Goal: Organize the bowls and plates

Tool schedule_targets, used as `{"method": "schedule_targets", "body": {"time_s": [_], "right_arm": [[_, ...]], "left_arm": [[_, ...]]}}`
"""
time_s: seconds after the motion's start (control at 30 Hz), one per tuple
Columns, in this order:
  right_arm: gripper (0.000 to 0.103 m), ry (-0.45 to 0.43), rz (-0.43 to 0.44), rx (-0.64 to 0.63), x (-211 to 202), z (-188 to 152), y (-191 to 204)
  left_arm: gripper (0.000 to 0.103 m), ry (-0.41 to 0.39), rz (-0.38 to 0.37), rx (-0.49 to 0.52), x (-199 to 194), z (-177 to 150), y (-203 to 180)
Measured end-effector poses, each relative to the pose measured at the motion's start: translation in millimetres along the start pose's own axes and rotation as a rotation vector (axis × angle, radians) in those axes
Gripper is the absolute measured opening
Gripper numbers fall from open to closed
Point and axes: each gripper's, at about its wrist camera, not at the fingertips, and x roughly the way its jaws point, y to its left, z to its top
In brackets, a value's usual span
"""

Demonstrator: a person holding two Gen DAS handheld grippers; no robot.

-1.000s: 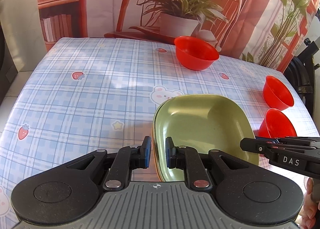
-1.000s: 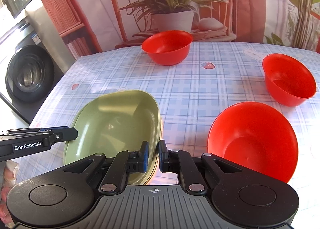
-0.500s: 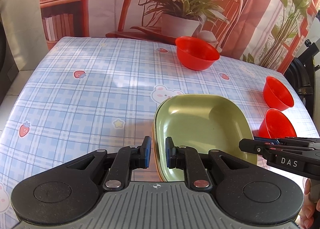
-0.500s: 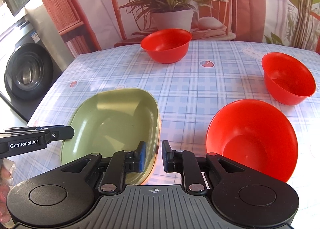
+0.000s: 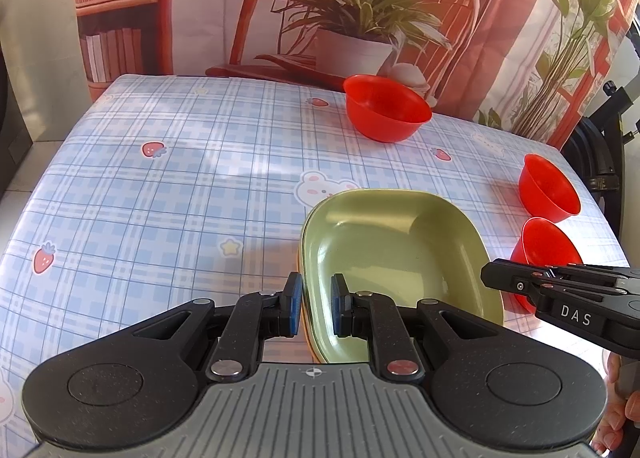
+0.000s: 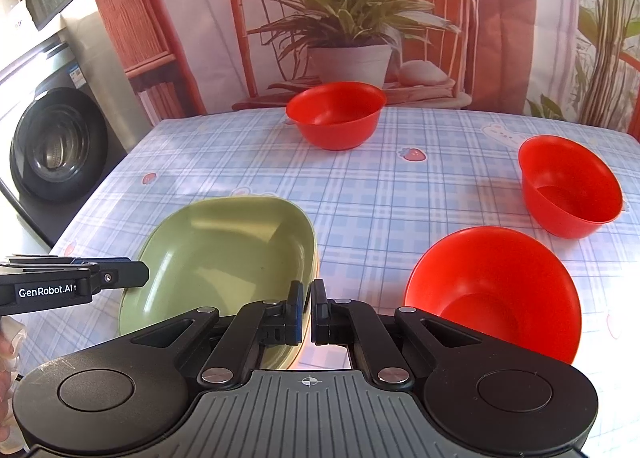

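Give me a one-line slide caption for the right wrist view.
Right gripper shut on the green plate stack's rim, three red bowls waiting on the checked tablecloth.

A printed backdrop (image 6: pixel 400 18) hangs behind the bench (image 5: pixel 180 178), picturing a red rattan chair, a potted plant (image 6: pixel 348 38), a bookshelf and leafy stems. A blue plaid cloth with strawberries and bears covers the bench, with sunlight in bright patches across it. A front-loading washing machine (image 6: pixel 52 138) stands at the left in the right wrist view.
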Motion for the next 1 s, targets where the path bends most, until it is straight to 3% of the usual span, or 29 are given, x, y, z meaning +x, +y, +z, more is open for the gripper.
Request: {"method": "schedule_targets", "body": {"time_s": [0.8,1.0], "right_arm": [[0.004,0.023,0.012,0.028,3.2,-3.4,-2.4],[0.014,0.004,0.021,0.065,-1.2,-0.9,-8.4]], "left_arm": [[0.016,0.008,0.001,0.000,2.5,-2.4,2.1],[0.016,-0.010,0.000,-0.004,-3.0,1.9,3.9]]}}
